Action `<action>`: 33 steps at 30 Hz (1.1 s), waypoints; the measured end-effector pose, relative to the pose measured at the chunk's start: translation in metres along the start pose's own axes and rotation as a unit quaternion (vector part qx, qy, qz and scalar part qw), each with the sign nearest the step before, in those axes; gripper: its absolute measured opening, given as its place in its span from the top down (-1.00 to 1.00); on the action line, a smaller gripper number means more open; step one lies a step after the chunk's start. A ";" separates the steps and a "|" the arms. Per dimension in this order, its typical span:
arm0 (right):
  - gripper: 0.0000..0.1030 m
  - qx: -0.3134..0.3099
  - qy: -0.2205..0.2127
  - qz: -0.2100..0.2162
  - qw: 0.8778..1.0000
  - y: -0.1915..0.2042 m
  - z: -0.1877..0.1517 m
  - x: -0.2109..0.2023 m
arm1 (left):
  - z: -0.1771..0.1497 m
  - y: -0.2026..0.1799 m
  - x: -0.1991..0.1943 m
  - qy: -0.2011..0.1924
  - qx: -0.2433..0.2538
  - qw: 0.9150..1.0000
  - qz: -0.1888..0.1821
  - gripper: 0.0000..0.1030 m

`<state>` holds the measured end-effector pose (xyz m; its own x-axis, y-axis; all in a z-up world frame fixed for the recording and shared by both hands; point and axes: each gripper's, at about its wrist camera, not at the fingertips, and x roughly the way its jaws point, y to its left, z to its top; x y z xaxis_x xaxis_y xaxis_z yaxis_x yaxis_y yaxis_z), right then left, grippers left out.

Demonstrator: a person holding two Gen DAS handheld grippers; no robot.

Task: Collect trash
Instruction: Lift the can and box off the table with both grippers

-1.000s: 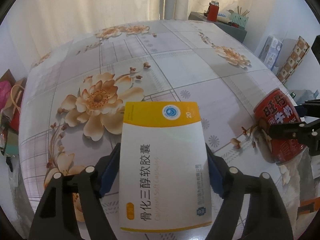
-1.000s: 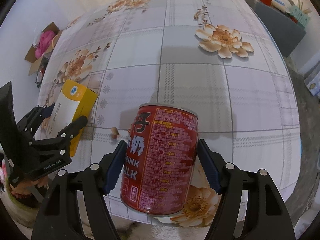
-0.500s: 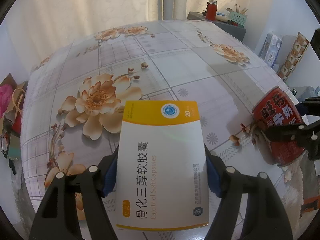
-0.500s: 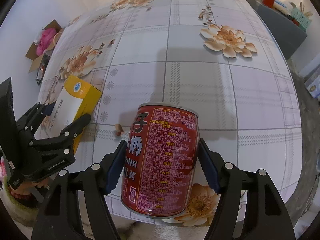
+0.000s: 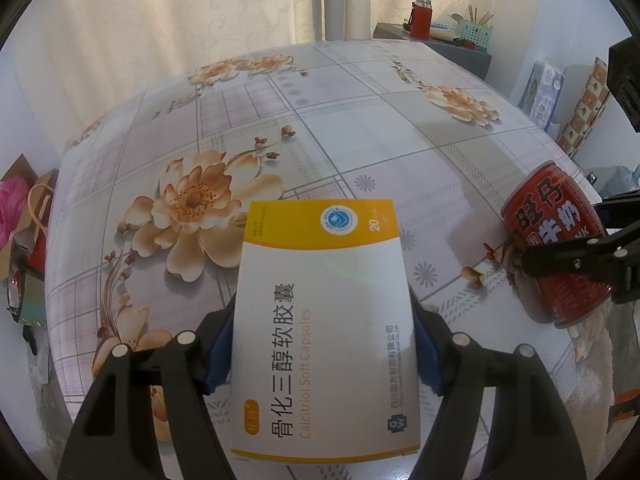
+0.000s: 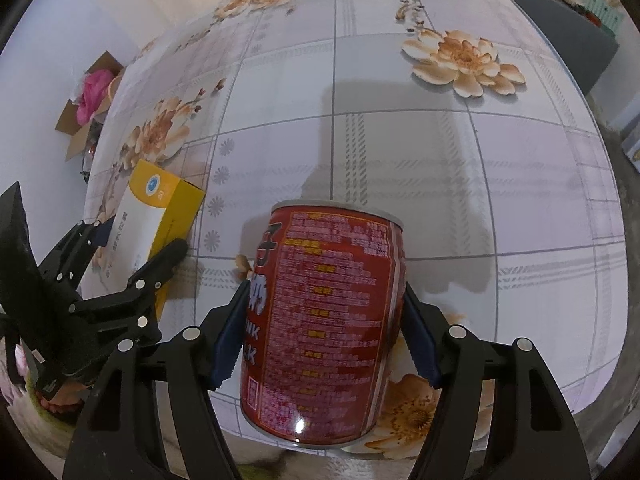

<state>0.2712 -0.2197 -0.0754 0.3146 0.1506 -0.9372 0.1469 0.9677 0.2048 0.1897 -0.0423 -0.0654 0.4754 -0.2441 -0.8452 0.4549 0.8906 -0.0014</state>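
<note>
A white and yellow medicine box [image 5: 324,320] sits lengthwise between the blue pads of my left gripper [image 5: 324,340], which is shut on its two long sides and holds it tilted over the flowered tablecloth [image 5: 360,120]. My right gripper [image 6: 326,332] is shut on a red drink can [image 6: 328,320], gripping its sides with the silver rim pointing away. In the left wrist view the can [image 5: 556,240] and the right gripper [image 5: 580,264] show at the right edge. From the right wrist the box [image 6: 160,216] and the left gripper [image 6: 132,268] show at the left.
Beyond the table's far right corner a grey cabinet [image 5: 460,48] carries a red flask [image 5: 420,20] and a pen holder. Packages [image 5: 548,92] lean against the right wall. On the floor to the left is a cardboard box [image 6: 92,92] with pink stuff in it.
The left jaws have closed slightly onto the medicine box, which now sits a touch nearer the camera. The can and right gripper look the same.
</note>
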 end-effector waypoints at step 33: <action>-0.23 -0.025 -0.020 -0.034 0.999 0.004 -0.005 -0.004 | 0.006 -0.002 -0.007 -0.027 0.007 1.000 0.014 -0.36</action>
<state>0.2657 -0.2154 -0.0722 0.3436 0.0763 -0.9360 0.1222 0.9846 0.1251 0.1904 -0.0446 -0.0562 0.5287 -0.2396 -0.8143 0.4504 0.8923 0.0299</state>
